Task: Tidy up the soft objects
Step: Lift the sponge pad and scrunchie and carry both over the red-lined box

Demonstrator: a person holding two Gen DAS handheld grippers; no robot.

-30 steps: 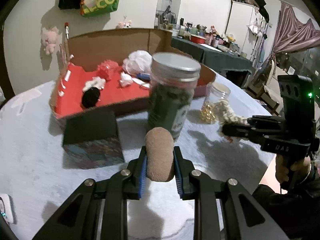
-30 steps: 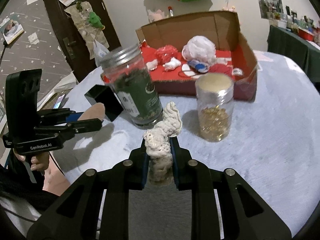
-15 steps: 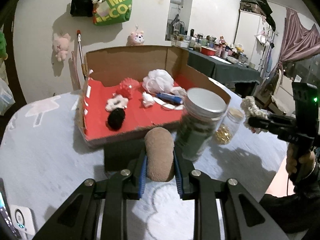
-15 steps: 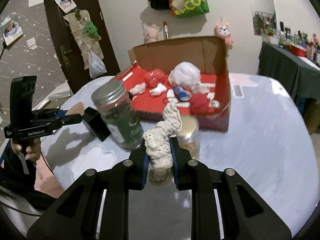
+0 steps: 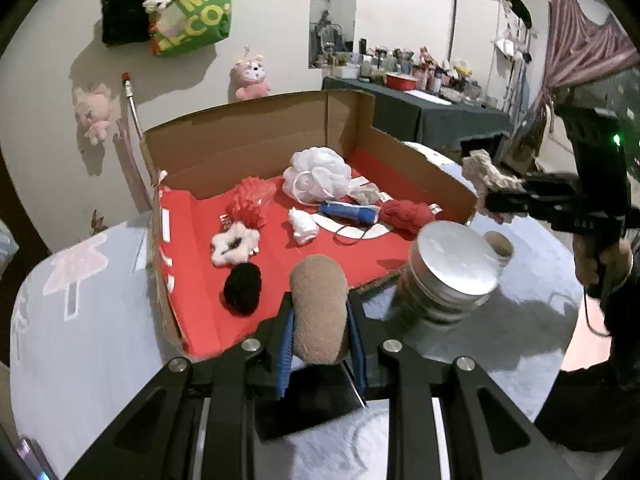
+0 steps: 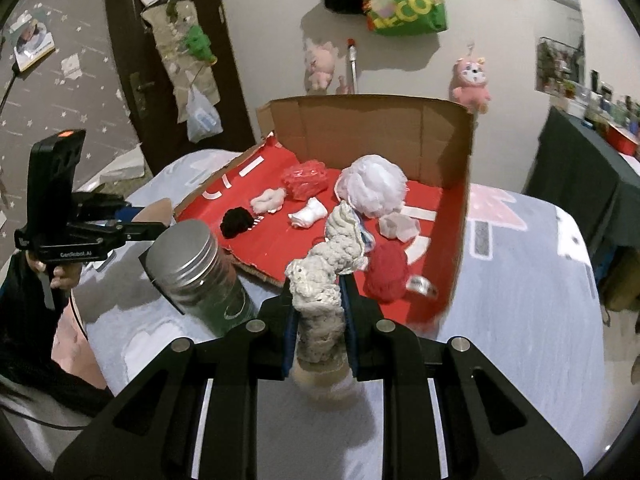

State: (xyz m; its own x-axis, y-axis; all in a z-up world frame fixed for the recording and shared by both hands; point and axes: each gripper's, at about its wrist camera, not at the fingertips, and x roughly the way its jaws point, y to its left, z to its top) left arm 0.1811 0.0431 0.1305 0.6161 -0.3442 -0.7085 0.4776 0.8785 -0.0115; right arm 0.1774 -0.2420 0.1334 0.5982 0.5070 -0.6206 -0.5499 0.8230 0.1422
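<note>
My left gripper is shut on a tan fuzzy pad, held above the table at the near edge of the open cardboard box with a red floor. My right gripper is shut on a cream knitted rope piece, raised in front of the box. It also shows in the left wrist view, right of the box. Inside the box lie a white mesh pouf, a red pouf, a black pompom, a white scrunchie and a red soft ball.
A tall metal-lidded jar stands by the box's front right corner; it also shows in the right wrist view. A small glass jar stands behind it. A black box lies under my left gripper. The table has a pale patterned cloth.
Both grippers have risen and moved toward the box with their objects still held. The jars and black box now sit lower and closer in view.
</note>
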